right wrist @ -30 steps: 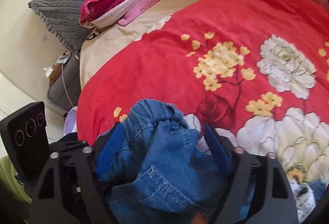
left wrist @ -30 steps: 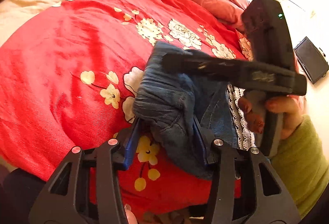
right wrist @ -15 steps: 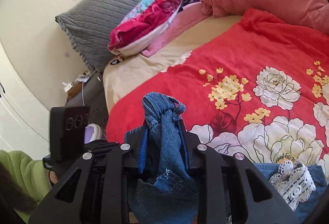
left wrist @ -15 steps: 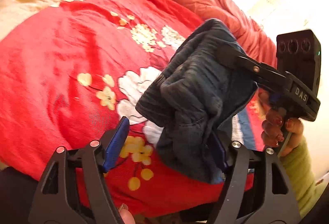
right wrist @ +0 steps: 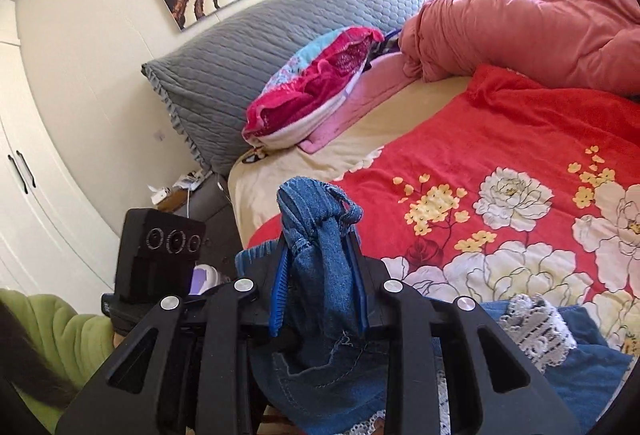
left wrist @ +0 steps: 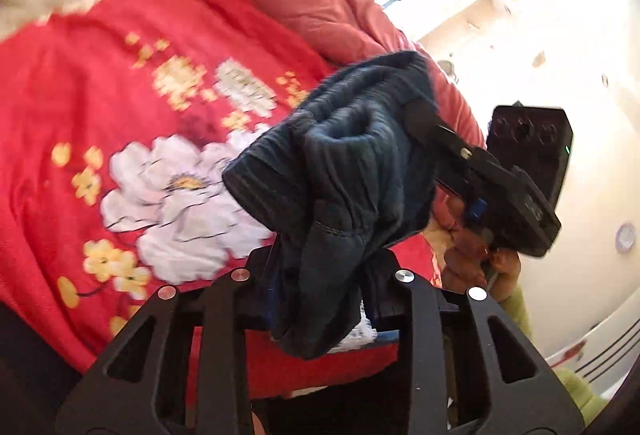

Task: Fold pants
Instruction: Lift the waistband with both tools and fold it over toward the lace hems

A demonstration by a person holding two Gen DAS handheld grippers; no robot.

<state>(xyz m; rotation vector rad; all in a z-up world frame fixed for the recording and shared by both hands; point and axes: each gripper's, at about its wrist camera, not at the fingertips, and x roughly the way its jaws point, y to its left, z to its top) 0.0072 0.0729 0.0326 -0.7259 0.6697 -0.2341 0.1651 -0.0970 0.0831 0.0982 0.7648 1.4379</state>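
Note:
The blue denim pants (left wrist: 340, 163) hang bunched in the air above the red floral blanket (left wrist: 100, 75), held between both grippers. My left gripper (left wrist: 320, 275) has its jaws closing, and a thick fold of denim is pinched between them. In the right wrist view, my right gripper (right wrist: 320, 259) is shut on a twisted knot of the pants (right wrist: 316, 215) that sticks up past its blue pads (right wrist: 278, 295). The rest of the pants, with a white lace trim (right wrist: 536, 327), lies on the blanket below. The right gripper (left wrist: 416, 107) also shows in the left wrist view, its tip buried in the cloth.
A salmon duvet (right wrist: 540, 35) is heaped at the far side of the bed. A grey quilted headboard cushion (right wrist: 260, 55) and a pile of pink clothes (right wrist: 316, 91) lie at the head. A white wardrobe (right wrist: 24, 175) and a nightstand (right wrist: 200, 195) stand beside the bed. A green sleeve (right wrist: 48, 331) is at lower left.
Both grippers have risen and lifted the bunched denim off the blanket. The left jaws spread wide, then came in on the fold. The right jaws shut on the knot and stayed shut.

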